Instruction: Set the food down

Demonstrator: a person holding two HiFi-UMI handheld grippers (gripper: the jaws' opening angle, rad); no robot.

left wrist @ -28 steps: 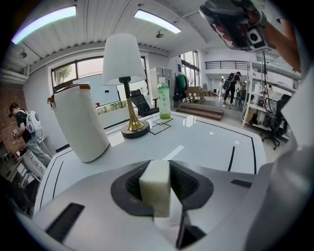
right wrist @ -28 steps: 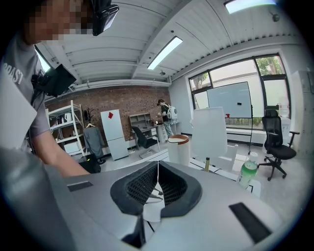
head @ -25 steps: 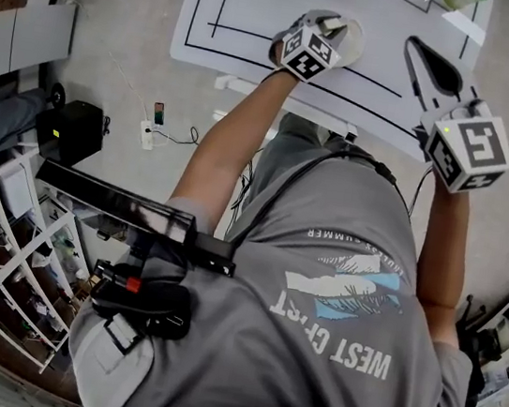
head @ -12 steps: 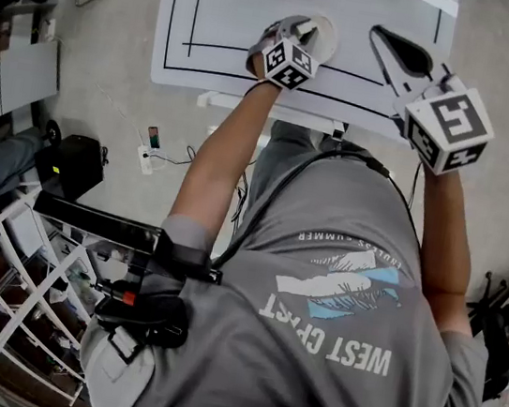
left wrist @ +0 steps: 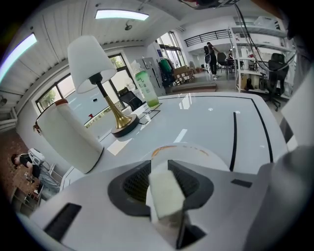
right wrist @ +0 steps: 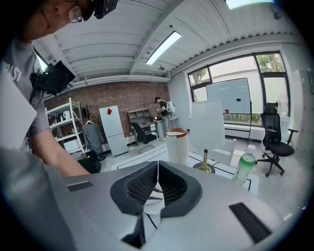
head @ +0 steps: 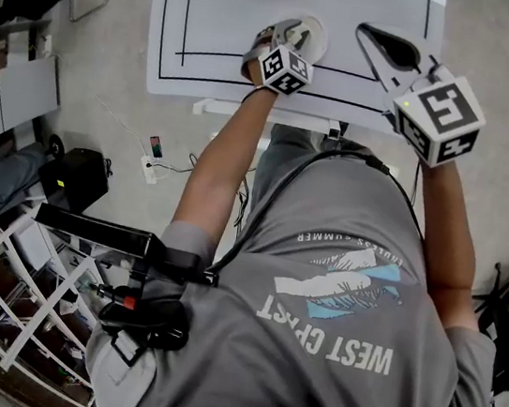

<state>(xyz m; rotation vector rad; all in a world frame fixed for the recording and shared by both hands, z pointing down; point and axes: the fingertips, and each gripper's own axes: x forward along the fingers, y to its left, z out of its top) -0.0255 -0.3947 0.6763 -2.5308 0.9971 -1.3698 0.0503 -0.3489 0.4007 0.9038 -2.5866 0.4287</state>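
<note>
Daylight is pouring through the windows (left wrist: 73, 88) beyond the left gripper (left wrist: 159, 169), and a ceiling light panel (left wrist: 121, 14) is glowing overhead, throwing soft glare across the white table (left wrist: 211, 122) ahead of its jaws. The jaws, close to the lens, are blurring. Above the right gripper (right wrist: 158, 166) a ceiling strip (right wrist: 164, 46) is shining brightly. Every view is bending straight lines, and both gripper views are darkening toward the corners.

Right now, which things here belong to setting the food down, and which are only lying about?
Job: left gripper, shut on the pale food block; white plate under it.
Lying about: table lamp, white cylinder, green bottle; right gripper, shut and empty.
</note>
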